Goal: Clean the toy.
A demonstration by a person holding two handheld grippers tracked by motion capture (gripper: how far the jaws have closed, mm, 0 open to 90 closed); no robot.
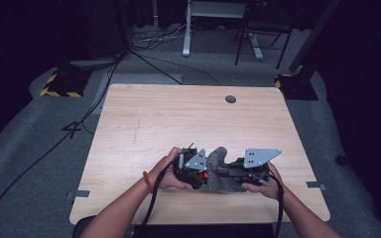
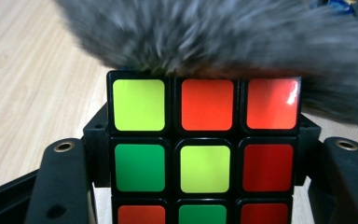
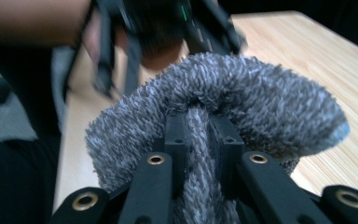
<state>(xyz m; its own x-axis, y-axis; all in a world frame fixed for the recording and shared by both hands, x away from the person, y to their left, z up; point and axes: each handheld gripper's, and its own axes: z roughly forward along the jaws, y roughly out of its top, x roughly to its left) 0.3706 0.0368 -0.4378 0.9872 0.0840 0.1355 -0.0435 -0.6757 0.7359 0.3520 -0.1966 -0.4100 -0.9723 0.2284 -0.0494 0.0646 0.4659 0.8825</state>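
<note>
A twisty puzzle cube [image 2: 205, 140] with yellow, green, orange and red stickers sits clamped between the black jaws of my left gripper [image 2: 204, 144]. A fluffy grey cloth [image 2: 223, 37] presses against the cube's far edge. My right gripper [image 3: 199, 130] is shut on a bunched fold of that cloth [image 3: 261, 107], which bulges around its jaws. From the high view, both hands hold the left gripper [image 1: 201, 172] and the right gripper [image 1: 226, 172] tip to tip near the table's front, with the cloth [image 1: 219, 157] between them and a bit of the red cube [image 1: 204, 175] showing.
The wooden table [image 1: 178, 114] has a round cable hole [image 1: 230, 99] at the far middle. Cables trail from both grippers over the front edge. Beyond the table are floor cables, desk legs [image 1: 186, 29] and stands with black-yellow tape [image 1: 59, 89].
</note>
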